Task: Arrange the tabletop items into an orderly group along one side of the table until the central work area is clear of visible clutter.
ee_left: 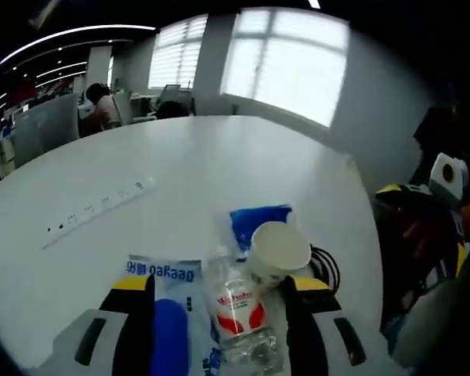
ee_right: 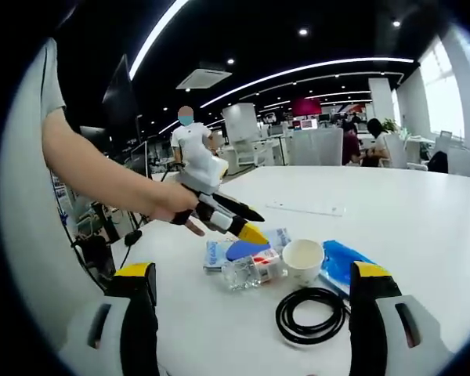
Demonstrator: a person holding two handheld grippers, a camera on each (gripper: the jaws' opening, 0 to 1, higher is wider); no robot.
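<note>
- Left gripper view: the left gripper (ee_left: 219, 313) has its jaws spread apart, and the clear plastic bottle (ee_left: 239, 313) with a red-and-white label lies between them, not clearly clamped.
- The paper cup (ee_left: 279, 249) stands just beyond the bottle, touching it, on the white table (ee_left: 219, 164).
- A blue-and-white packet (ee_left: 166, 313) lies just beside the bottle, over the gripper's left jaw; a blue bag (ee_left: 254, 219) sits behind the cup.
- A white power strip (ee_left: 98, 210) lies well apart from the cup, farther up the table.
- Right gripper view: the right gripper (ee_right: 251, 313) holds its jaws wide apart with nothing between them, above the table.
- A black cable coil (ee_right: 312, 315) lies between these jaws, near the cup.
- The cup stands beyond the coil, with the bottle just beside it.
- A hand (ee_right: 172, 207) holds the left gripper, whose tips reach the packet by the bottle.
</note>
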